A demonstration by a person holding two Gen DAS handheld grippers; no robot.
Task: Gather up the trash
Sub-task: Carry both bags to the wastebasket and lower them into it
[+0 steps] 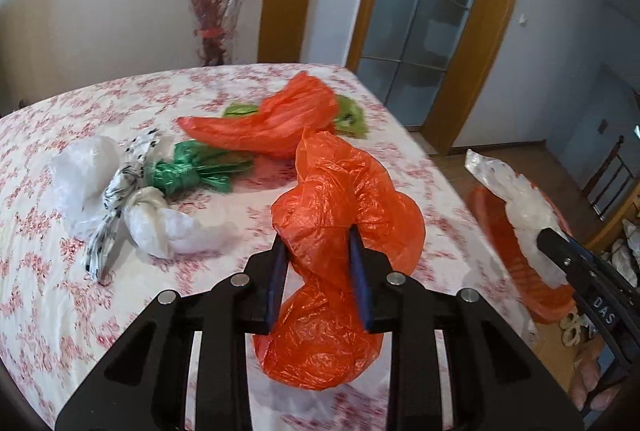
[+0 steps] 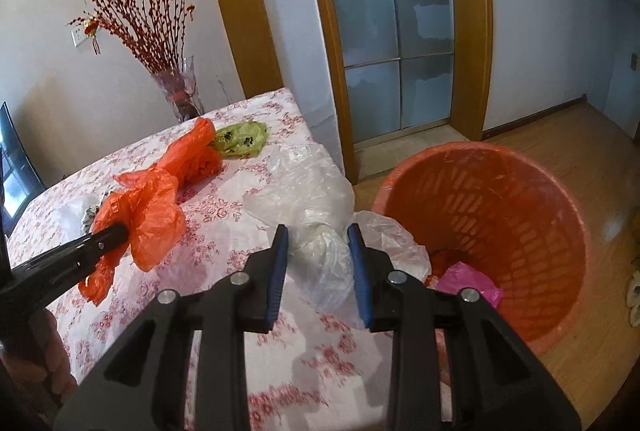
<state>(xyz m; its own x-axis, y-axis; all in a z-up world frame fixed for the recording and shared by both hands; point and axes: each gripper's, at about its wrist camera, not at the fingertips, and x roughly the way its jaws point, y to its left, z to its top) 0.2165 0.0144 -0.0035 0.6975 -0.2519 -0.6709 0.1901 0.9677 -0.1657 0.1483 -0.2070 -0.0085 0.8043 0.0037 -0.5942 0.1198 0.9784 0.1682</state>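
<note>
Gripping a crumpled orange bag [image 1: 340,231], the left gripper [image 1: 318,251] has it pinched btwn both blue pads, lifted over the floral tablecloth [image 1: 60,311]. Right gripper [image 2: 318,251] is clamped on a clear plastic bag [image 2: 316,215], held just beside the rim of the orange basket [image 2: 520,231] on the floor; pink trash lies inside. On the table: another orange bag [image 1: 272,119], green knotted bag [image 1: 184,171], white bags [image 1: 160,219].

bin [image 1: 520,263] half hidden; slippers [image 2: 634,295] cropped
</note>
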